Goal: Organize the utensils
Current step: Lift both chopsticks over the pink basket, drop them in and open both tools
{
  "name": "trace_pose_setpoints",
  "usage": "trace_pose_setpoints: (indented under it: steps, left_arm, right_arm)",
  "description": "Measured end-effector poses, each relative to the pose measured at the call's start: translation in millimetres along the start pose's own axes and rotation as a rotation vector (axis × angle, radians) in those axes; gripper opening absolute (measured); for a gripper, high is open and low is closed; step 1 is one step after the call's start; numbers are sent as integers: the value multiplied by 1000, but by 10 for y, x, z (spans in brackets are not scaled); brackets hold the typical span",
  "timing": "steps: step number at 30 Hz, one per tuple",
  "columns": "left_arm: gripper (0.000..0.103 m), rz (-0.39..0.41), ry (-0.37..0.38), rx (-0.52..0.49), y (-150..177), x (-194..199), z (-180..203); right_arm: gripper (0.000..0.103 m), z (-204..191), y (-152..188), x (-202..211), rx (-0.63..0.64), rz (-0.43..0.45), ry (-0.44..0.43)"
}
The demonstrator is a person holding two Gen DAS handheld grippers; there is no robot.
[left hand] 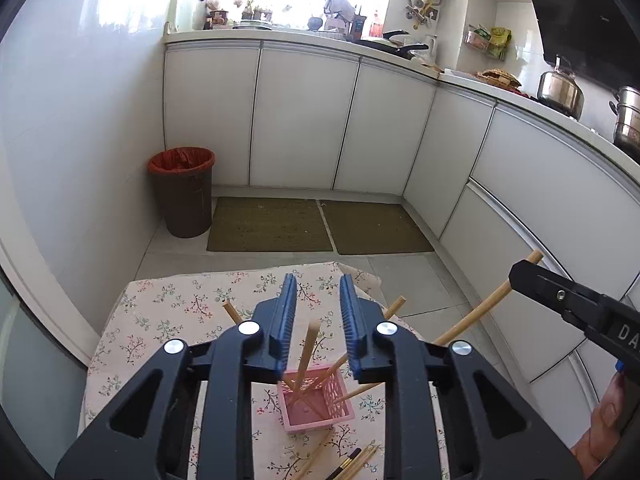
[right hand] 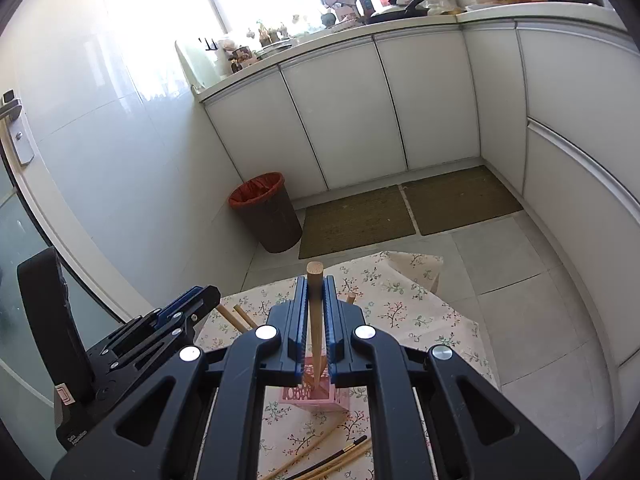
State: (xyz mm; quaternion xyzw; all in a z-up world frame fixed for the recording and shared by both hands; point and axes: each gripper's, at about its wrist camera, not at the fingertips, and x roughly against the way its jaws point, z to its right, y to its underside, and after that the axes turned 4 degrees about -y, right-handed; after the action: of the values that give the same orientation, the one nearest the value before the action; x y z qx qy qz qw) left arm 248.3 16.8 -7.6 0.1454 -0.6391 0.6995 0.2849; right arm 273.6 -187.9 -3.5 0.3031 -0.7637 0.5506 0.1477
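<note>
A pink perforated basket (left hand: 316, 406) stands on the floral tablecloth (left hand: 168, 312) and holds several wooden chopsticks that lean outward. My left gripper (left hand: 318, 294) is open and empty, hovering above the basket. My right gripper (right hand: 316, 296) is shut on a wooden chopstick (right hand: 315, 280), held nearly upright with its lower end over the pink basket (right hand: 310, 396). The right gripper (left hand: 560, 300) also shows at the right of the left wrist view with that chopstick (left hand: 480, 312). Loose chopsticks (left hand: 348, 460) lie on the cloth near the basket; they also show in the right wrist view (right hand: 332, 460).
The small table stands in a kitchen corner. A brown bin with a red liner (left hand: 182, 192) stands on the floor beyond it, next to two green mats (left hand: 320, 226). White cabinets (left hand: 304, 116) run along the back and right. The left gripper (right hand: 176, 320) is close to my right one.
</note>
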Motion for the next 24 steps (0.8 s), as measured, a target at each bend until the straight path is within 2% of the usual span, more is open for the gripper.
trace_pose_setpoints:
  steps: [2, 11, 16, 22, 24]
  left_arm:
    - [24, 6, 9, 36, -8, 62, -80]
    - [42, 83, 34, 199, -27, 483, -480]
    - [43, 33, -30, 176, 89, 371, -510]
    - [43, 36, -60, 171, 115, 431, -560]
    - [45, 36, -69, 161, 109, 460, -539]
  right_arm:
    - [8, -2, 20, -67, 10, 1, 5]
    - [8, -171, 175, -291, 68, -33, 23]
    - [11, -218, 330, -465, 91, -81, 25]
    - [12, -278, 341, -339, 121, -49, 67]
    - [17, -315, 362, -247, 135, -28, 82]
